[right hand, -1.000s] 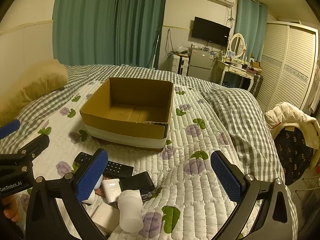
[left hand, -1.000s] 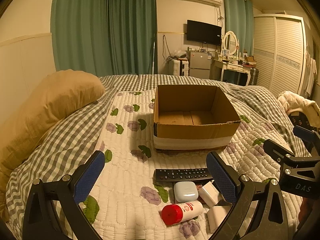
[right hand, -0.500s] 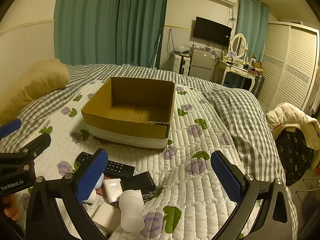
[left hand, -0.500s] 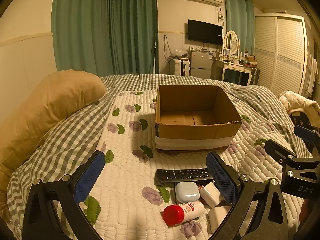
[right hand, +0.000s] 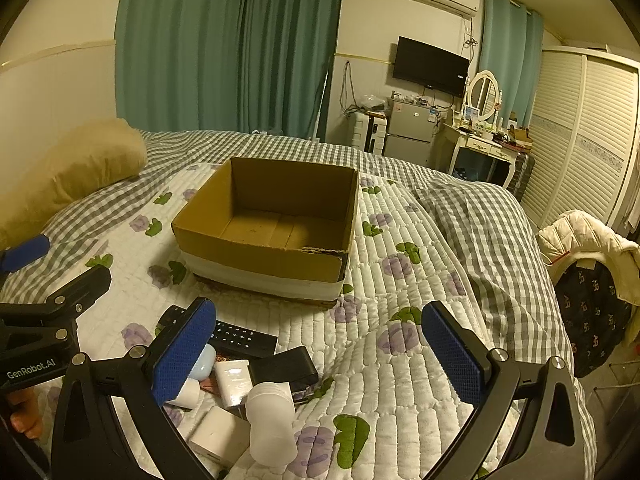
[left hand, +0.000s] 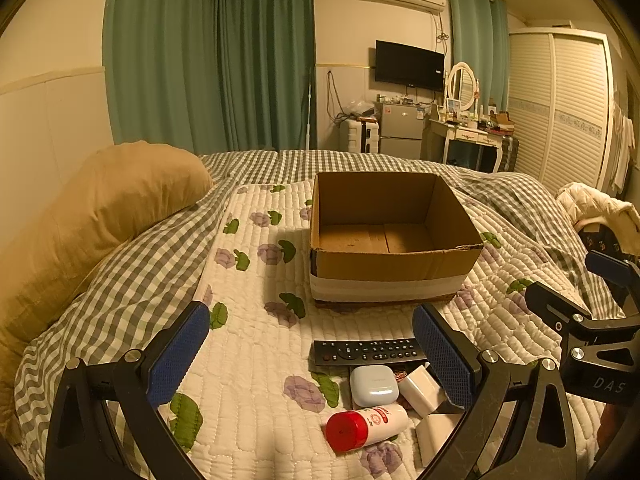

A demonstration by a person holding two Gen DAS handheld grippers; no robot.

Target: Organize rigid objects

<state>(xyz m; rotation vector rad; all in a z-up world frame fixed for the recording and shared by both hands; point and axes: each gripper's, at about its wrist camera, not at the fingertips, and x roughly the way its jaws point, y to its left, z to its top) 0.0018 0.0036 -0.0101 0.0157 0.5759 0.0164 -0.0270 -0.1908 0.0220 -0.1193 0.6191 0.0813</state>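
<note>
The cardboard box (left hand: 394, 240) is sitting empty on the quilt (left hand: 256, 344), far from you; the remote (left hand: 368, 351), red-capped bottle (left hand: 366, 426) and earbud case (left hand: 374, 385) are lying clustered near you. You are holding the left gripper (left hand: 310, 354) and right gripper (right hand: 320, 354) wide apart, gripping nothing. You seem to be choosing a first pick: lowering onto one item comes next.

Open cardboard box (left hand: 394, 264) on quilt, black remote (left hand: 368, 351), red-capped bottle (left hand: 366, 426) lying near
</note>
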